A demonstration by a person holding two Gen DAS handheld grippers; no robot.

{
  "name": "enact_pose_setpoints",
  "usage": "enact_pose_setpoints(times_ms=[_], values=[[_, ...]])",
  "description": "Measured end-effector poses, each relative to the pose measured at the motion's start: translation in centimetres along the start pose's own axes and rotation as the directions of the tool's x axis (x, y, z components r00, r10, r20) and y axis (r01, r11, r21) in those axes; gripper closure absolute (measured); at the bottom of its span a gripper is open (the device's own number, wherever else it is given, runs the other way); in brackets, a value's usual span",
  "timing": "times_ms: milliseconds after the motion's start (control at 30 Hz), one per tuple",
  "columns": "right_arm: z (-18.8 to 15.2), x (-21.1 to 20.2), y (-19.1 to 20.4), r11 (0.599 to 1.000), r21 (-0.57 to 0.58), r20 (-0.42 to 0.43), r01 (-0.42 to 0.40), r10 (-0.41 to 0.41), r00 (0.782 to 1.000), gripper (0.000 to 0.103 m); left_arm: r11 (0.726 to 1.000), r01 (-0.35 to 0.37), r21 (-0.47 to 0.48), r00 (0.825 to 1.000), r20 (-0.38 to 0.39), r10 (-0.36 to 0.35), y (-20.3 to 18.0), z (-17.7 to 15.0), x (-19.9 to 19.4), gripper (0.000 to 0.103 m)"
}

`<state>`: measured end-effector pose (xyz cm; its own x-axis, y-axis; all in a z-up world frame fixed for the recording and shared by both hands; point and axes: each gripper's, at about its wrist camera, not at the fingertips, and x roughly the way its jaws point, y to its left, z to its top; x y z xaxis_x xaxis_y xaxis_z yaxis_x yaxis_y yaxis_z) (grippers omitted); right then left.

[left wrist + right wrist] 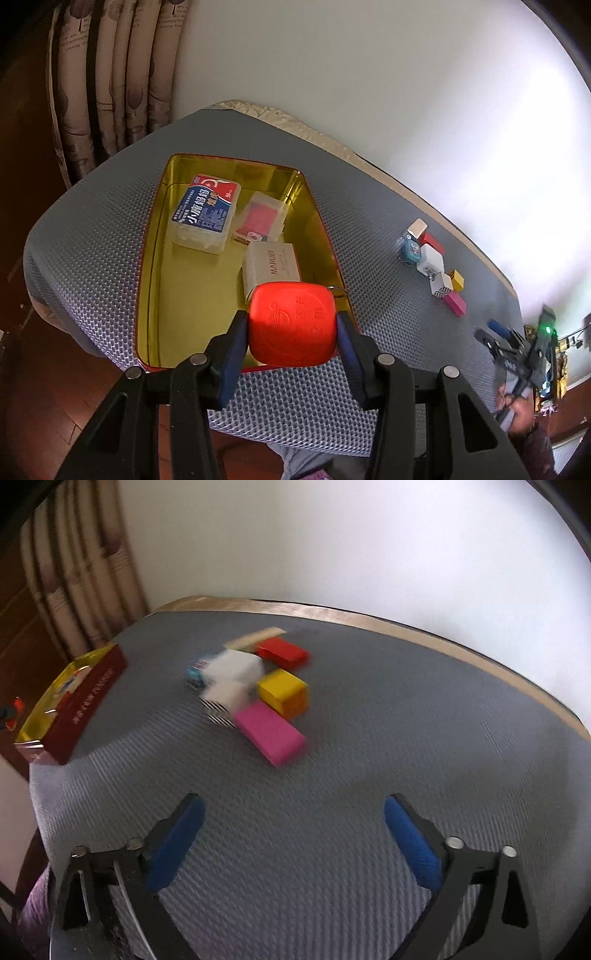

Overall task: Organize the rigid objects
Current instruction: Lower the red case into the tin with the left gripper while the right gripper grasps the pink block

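Observation:
My left gripper [292, 322] is shut on a rounded red plastic case [293, 325], held above the near right corner of an open tin box [147, 258] with a yellow inside. In the tin lie a blue-and-red floss box [205, 214], a clear case with red contents [262, 218] and a white carton [271, 267]. My right gripper [293, 805] stands open over bare grey mat, with nothing between its blue pads [412, 843]. Beyond it lies a blurred cluster: a pink block [271, 733], a yellow block [284, 692], a red block [282, 652] and white boxes [232, 672].
The table has a grey textured mat [369, 738] and a tan edge [406, 631] along a white wall. Patterned curtains [110, 85] hang at the back left. The tin's red side [90, 705] shows at the right wrist view's left. A hand [517, 406] holds the other gripper.

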<state>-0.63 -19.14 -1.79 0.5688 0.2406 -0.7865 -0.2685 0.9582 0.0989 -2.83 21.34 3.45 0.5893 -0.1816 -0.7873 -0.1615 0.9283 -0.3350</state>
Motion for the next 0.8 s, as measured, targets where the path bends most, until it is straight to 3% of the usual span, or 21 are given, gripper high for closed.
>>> enact_pose_setpoints(times_ms=[200,267,333,467,600,800], values=[[3.2,3.4,0.3,0.997,-0.078,-0.081,-0.028,0.022,0.996,0.024,1.000,0.010,-0.004,1.000,-0.010,-0.010,-0.2,-0.1,0.2,0.056],[3.9,4.6,0.3,0.996,-0.082,-0.114,-0.037,0.027,0.993,0.035,1.000,0.014,-0.008,1.000,-0.013,-0.014,-0.1,0.0,0.2,0.055],[4.3,5.7,0.2,0.996,-0.084,-0.147,-0.042,0.029,0.989,0.052,1.000,0.018,-0.014,1.000,-0.015,-0.018,0.0,0.1,0.2,0.055],[4.9,6.9,0.1,0.994,-0.080,-0.177,-0.069,0.054,0.983,0.058,1.000,0.009,-0.015,1.000,-0.017,-0.009,0.4,0.4,0.3,0.056],[4.8,7.0,1.1,0.991,-0.115,-0.197,-0.063,0.039,0.980,0.074,1.000,-0.004,-0.022,1.000,-0.015,0.004,0.9,0.6,0.4,0.055],[2.9,4.3,0.8,0.994,-0.022,-0.168,-0.109,0.104,0.980,0.075,0.998,-0.053,-0.022,0.999,-0.014,0.052,1.9,1.0,1.0,0.055]])
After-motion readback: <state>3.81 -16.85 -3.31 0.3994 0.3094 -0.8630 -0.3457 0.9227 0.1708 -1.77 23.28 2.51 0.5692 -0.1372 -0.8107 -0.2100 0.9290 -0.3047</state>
